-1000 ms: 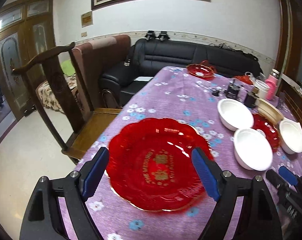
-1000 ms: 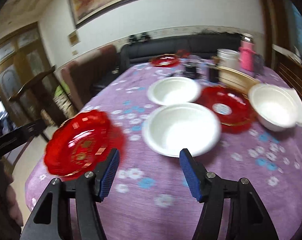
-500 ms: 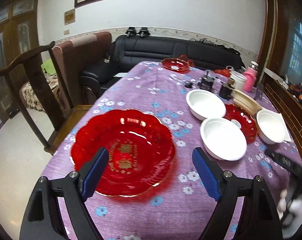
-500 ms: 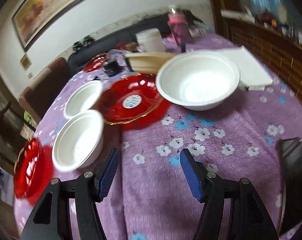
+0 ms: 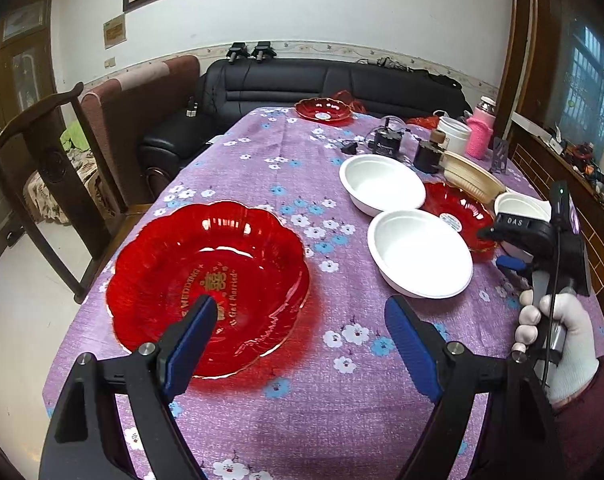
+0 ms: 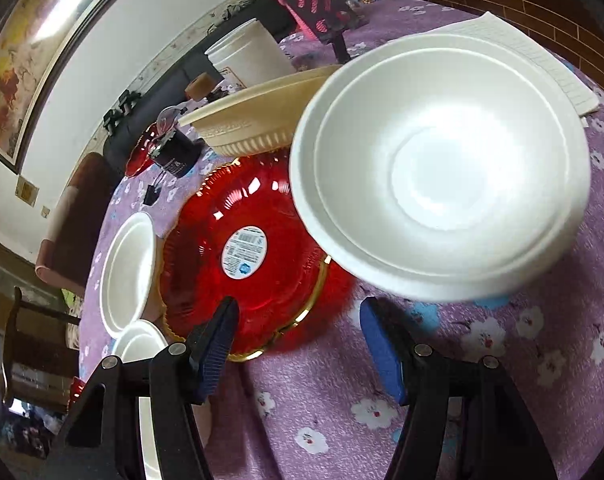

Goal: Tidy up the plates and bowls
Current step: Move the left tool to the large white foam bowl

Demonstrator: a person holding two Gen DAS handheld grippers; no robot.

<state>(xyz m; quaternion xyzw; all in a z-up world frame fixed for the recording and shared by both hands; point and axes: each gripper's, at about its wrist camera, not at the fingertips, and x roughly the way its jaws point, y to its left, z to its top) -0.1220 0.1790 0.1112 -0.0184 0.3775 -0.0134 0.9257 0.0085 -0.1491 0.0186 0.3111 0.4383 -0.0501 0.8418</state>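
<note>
Nothing looks stacked yet: red plates (image 5: 210,284) (image 6: 246,252) and white bowls (image 5: 420,258) (image 6: 442,168) lie spread across centre frame (all separate). Both the left gripper (image 5: 298,338) and right gripper (image 6: 296,344) hang apart, empty.

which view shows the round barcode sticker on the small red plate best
The right wrist view: the white round sticker sits large and unobstructed in the small red glass plate. In the left wrist view it is a small distant patch.

Worktop (image 5: 262,152): purple floral cloth.
Near edge: big red plate (image 5: 208,284).
Right side: two white bowls (image 5: 420,258), touching; small red plate (image 6: 242,256); third white bowl (image 6: 438,172); cream dish (image 6: 254,124).
Far end: another red plate (image 5: 323,109).
</note>
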